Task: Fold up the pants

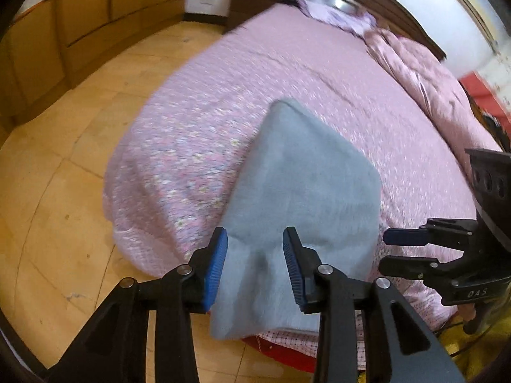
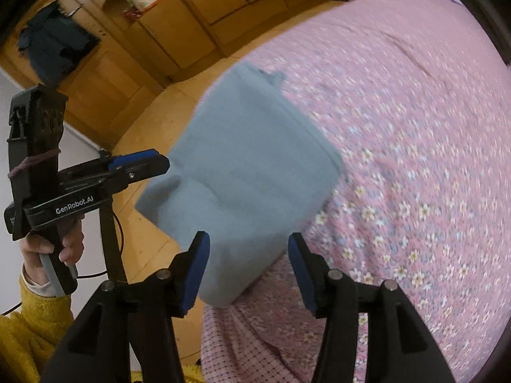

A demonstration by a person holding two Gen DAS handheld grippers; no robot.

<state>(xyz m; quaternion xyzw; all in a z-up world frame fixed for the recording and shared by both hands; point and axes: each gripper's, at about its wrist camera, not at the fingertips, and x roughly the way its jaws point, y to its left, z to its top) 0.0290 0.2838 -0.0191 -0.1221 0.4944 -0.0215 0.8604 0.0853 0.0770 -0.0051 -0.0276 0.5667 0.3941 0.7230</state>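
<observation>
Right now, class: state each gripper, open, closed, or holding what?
Left gripper: open, jaws apart above the folded grey pants, gripping nothing.
Right gripper: open, jaws apart above the pants, holding nothing.

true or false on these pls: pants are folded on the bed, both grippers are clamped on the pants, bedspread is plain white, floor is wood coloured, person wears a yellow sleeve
1. The grey pants lie folded near the edge of the bed. True.
2. Both grippers are clamped on the pants. False: the left gripper and right gripper both stand open, pads clear of the cloth.
3. The bedspread is plain white. False: it is pink with a small flower print.
4. The floor is wood coloured. True.
5. The person wears a yellow sleeve. True.
</observation>
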